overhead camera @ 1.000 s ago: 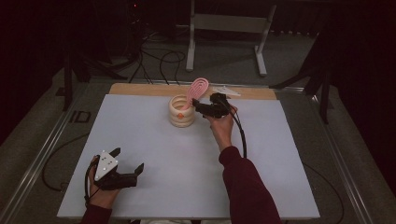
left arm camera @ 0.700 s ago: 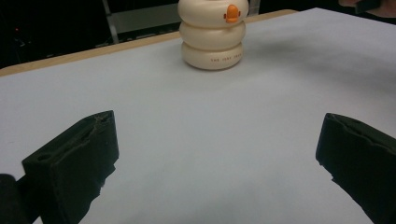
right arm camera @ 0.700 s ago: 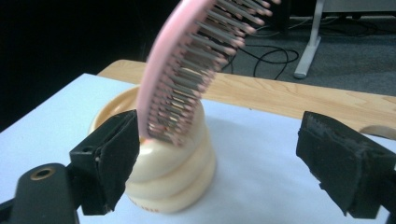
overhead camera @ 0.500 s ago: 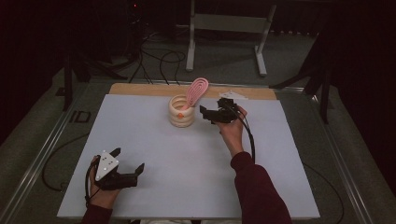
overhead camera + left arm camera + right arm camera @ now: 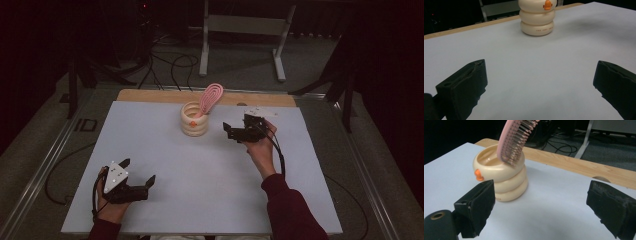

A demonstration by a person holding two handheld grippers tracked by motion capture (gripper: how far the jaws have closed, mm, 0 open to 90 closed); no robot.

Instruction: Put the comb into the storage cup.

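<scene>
Right gripper (image 5: 239, 131): we are holding it level at 3 o'clock of the holder (image 5: 194, 119), jaws just opening, wide, empty.
Left gripper (image 5: 136, 175): we are resting it low at 7 o'clock, jaws wide, empty.
Brush (image 5: 210, 97): leaning in holder.

The right gripper (image 5: 236, 131) let go of the pink hairbrush (image 5: 210, 98), its jaws having just been opening with nothing between them, and drew back from the cream holder (image 5: 194, 120), leaving the brush standing inside.

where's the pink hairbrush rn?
In the high view the pink hairbrush stands head-up in the cream ringed holder near the table's far edge, just left of the open right gripper.
</scene>
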